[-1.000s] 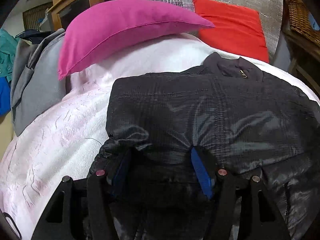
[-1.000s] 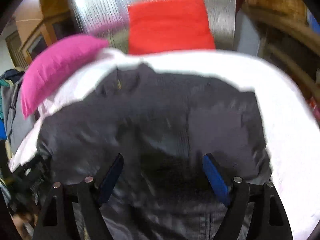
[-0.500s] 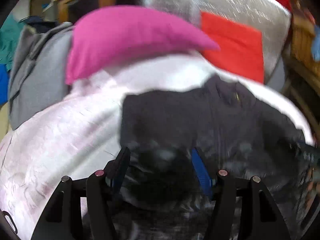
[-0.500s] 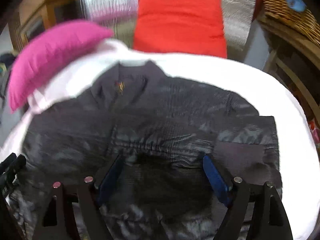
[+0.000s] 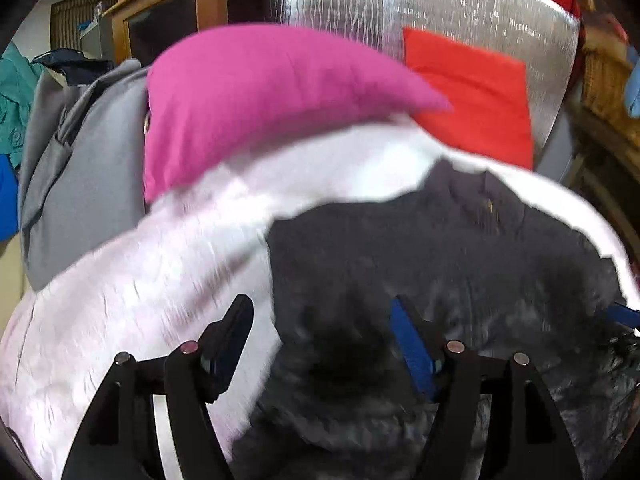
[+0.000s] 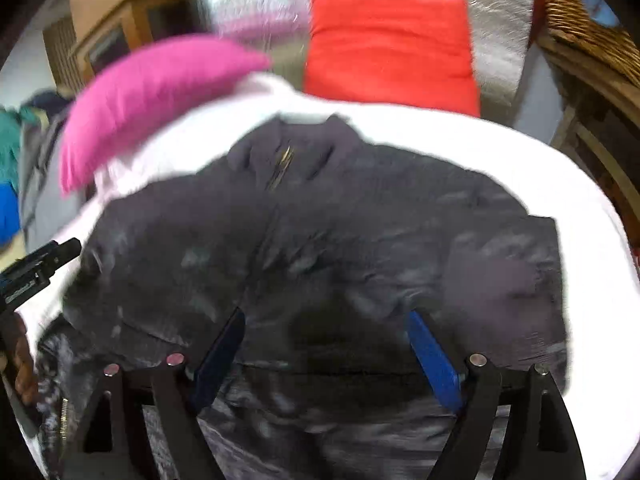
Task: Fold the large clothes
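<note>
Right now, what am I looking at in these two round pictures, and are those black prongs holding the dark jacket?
Each picture comes from a fisheye camera on a hand-held two-finger gripper, looking forward along its fingers. One shows the left gripper, the other the right gripper. A dark jacket lies spread on a white bedcover, collar toward a pink pillow and a red cushion. Both grippers stand open above the jacket; the left's jaws have just been opening. Neither seems to grip the cloth, though blur hides detail.
</note>
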Demonstrator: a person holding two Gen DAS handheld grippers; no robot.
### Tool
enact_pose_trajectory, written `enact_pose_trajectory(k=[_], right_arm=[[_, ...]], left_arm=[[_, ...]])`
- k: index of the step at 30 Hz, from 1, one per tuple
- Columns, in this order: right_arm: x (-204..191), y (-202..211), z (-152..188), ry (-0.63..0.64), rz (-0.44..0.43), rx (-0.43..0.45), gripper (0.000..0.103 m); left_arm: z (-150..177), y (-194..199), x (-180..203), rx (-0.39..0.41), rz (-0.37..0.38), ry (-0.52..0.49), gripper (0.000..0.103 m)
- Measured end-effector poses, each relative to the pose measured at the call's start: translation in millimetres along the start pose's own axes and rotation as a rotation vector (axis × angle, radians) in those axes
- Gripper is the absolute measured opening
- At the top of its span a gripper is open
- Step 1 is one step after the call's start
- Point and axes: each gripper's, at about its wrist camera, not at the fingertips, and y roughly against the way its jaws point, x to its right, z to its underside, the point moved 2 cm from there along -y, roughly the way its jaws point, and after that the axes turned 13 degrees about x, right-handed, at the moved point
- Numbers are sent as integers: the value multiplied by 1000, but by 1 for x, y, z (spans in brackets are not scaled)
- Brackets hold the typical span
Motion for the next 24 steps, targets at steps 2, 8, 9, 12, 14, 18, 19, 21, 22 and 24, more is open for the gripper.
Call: enact_pose_trajectory(k=[2,8,9,12,14,18,19,21,22,24], right_arm=[[30,12,-6,-79,-18,41,86],[196,27,4,-558,23,107,86],[217,19,11,-632,9,81,84],[241,1,17,-674,-19,56,71],[236,-7,10,-639,-65,53,69],[216,-49,-1,-562,-114,-39,60],[213,-53,0,-539,-111,-56,40],[197,-48,-11,-447,-89,-34,12],[192,-44,-22,-399,-83,4,12],[187,-35,-30,-287,-7,56,11]], left_arm=[[-7,-13,-20,-17,36,67,73],[-7,-71,-45,-172,191,245,73],[-6,-81,-46,-192,209,267,73],[-2,-94,-43,-215,228,305,73],[-2,-101,-41,-227,243,326,73],[-2,-111,-33,-245,231,310,69],[-2,-115,-30,-249,215,292,39],[-2,-118,-27,-256,204,266,19],[-7,-113,-23,-218,200,236,15],[-11,-108,-20,-150,198,189,14]])
